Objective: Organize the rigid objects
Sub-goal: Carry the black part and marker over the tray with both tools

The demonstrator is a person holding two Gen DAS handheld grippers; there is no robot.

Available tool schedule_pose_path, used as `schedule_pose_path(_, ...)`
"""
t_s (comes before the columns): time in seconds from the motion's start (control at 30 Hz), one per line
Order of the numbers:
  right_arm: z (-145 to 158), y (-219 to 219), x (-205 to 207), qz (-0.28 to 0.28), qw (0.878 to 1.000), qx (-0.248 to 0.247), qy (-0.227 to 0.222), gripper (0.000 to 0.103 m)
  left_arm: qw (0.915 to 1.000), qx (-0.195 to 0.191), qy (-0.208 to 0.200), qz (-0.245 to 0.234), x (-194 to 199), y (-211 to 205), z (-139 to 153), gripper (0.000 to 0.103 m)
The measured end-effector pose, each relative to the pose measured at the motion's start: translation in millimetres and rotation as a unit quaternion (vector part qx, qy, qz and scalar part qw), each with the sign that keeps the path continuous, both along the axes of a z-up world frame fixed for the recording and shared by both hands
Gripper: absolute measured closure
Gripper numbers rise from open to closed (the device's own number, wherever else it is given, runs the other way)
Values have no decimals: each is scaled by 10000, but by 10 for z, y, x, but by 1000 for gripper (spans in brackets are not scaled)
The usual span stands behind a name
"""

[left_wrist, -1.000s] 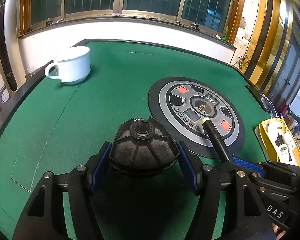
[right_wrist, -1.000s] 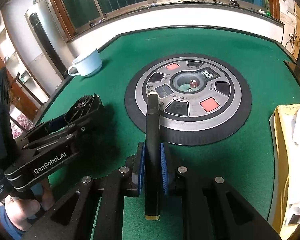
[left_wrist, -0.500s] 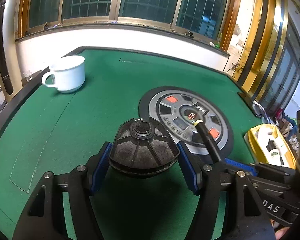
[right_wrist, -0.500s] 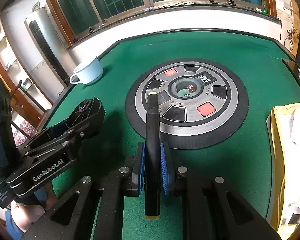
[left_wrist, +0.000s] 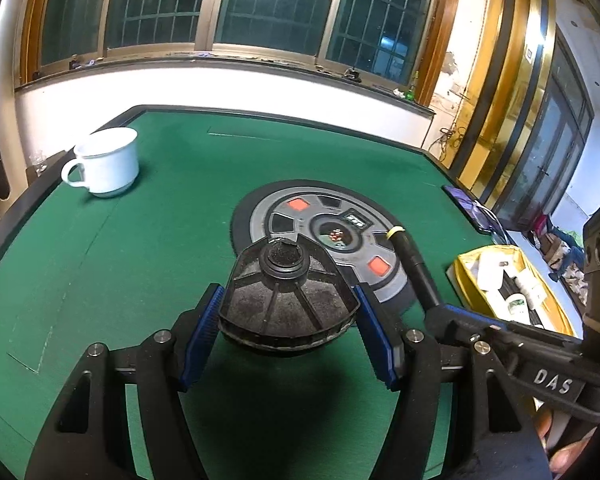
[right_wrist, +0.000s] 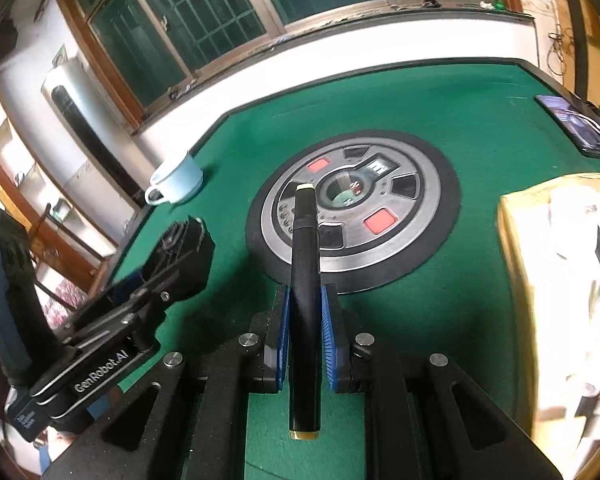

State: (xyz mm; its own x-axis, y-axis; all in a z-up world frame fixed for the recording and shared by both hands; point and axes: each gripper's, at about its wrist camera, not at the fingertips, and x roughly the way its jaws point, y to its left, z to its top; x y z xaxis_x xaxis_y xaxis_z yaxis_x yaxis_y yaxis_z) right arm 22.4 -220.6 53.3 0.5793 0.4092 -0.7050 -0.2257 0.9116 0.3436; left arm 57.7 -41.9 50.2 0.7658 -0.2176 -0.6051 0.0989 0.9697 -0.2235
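Left wrist: could lose the black ribbed dome-shaped plastic filter [left_wrist: 286,300], wide part pinched only at its rim. Left gripper [left_wrist: 288,334] spread wide, clamped on it above the green felt table [left_wrist: 140,248].

Right wrist: could pivot; slim black gold-tipped pen [right_wrist: 305,276] overhangs both ways. Right gripper [right_wrist: 305,340] nearly closed, clamped mid-barrel, yellow bin [right_wrist: 512,240] near.

1. The left gripper [left_wrist: 288,332] is matte black plastic, with ribbed blue pads [left_wrist: 204,336] lining its two arms.
2. Round silver screws [left_wrist: 163,336] sit on each arm (two a side).
3. The right gripper [right_wrist: 305,332] has the same black frame, blue pads and silver screws.
4. White lettering marks the housings: "GenRobot.AI" and "DAS".
5. A bare fingertip [left_wrist: 568,456] shows at the edge.
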Motion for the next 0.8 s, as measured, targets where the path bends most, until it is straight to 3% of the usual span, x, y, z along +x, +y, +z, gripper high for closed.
schedule_pose_path(0.43,138,-538,-311,-448,9985,281,-148,90,9981,-43,-109,-598,-237,-568,171,39)
schedule_pose_path(0.8,230,-1351,-695,-1141,9912,579,-349,90,9914,-62,-168,-1293,-475,-1288,303,39)
